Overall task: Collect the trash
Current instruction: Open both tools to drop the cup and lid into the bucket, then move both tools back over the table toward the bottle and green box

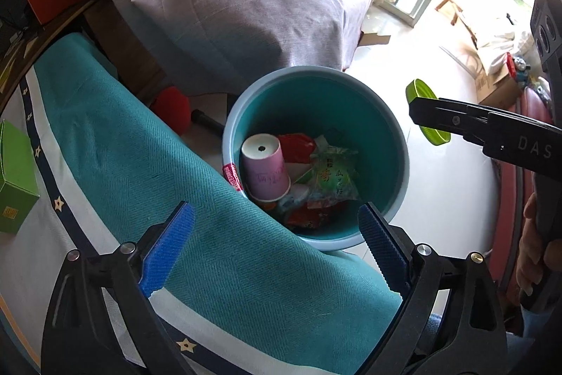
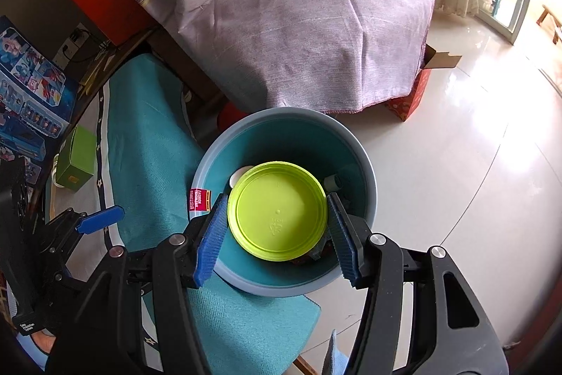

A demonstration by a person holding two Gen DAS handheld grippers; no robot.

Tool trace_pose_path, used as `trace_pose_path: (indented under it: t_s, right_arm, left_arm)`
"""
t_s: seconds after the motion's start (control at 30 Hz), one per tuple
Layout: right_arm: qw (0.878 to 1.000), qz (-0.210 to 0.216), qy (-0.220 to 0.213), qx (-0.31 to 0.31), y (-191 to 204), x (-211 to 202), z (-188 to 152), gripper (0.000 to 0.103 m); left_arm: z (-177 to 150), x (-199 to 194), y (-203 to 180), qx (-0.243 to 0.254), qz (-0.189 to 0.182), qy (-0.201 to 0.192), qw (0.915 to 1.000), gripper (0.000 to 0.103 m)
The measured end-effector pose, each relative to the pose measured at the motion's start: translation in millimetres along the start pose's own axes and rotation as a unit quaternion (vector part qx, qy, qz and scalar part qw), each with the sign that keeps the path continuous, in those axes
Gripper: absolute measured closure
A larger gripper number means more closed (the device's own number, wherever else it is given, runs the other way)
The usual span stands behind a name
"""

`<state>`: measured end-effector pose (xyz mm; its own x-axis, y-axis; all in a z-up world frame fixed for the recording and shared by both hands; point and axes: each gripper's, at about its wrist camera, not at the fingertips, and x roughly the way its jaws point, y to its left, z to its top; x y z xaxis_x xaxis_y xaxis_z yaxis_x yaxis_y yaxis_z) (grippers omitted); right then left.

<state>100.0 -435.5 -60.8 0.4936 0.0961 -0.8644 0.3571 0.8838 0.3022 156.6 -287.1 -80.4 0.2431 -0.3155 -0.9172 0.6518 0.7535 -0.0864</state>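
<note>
Right wrist view looks down on the teal bin [image 2: 351, 143], the landmark on the pale floor [image 2: 456, 181], just beside a teal cloth [image 2: 147, 143]. Above its opening the right claw [image 2: 277, 227] is clamped on a lime green lid [image 2: 277, 209], pads at both edges. Inside the bin lie a pink paper cup [image 1: 265, 171] and a green snack wrapper [image 1: 332, 176]. Beside the bin's near rim, the left claw [image 1: 275, 248] stands wide apart, nothing between its pads.

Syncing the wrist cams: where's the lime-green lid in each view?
Left wrist: green lid at right, edge-on in the right gripper, beside the bin.
Right wrist: green lid at centre, between the pads, over the bin.
Shared landmark: teal bin.
</note>
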Motion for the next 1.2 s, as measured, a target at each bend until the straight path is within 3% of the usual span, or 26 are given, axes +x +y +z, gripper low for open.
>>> trace_pose_path:
  t_s: [0.33, 0.43, 0.57, 0.67, 0.93, 1.2]
  right_arm:
    - [1.0, -0.007, 0.016, -0.022, 22.8, 8.7, 3.6, 0.049]
    - [1.0, -0.011, 0.02, -0.021, 27.2, 10.7, 4.0, 0.034]
    - [0.999, -0.018, 0.024, -0.021, 32.4, 12.1, 4.0, 0.023]
    - [0.999, -0.027, 0.035, -0.021, 35.9, 14.6, 3.3, 0.02]
    - [0.997, -0.039, 0.046, -0.037, 59.0, 13.0, 3.1, 0.02]
    - [0.995, -0.027, 0.058, -0.074, 110.3, 19.9, -0.8, 0.02]
  left_arm:
    - [-12.8, -4.0, 18.7, -0.027, -0.008, 0.0, 0.9996, 0.008]
    - [-14.5, -6.5, 25.4, -0.037, -0.013, -0.003, 0.9992, 0.008]
    - [-16.6, -8.7, 33.3, -0.044, -0.015, -0.006, 0.9989, 0.008]
    - [-19.3, -9.7, 38.6, -0.05, -0.018, -0.006, 0.9986, 0.007]
    - [-29.3, -20.8, 54.9, -0.063, -0.027, -0.014, 0.9975, 0.006]
    - [-52.9, -42.5, 91.6, -0.097, -0.014, -0.029, 0.9948, 0.006]
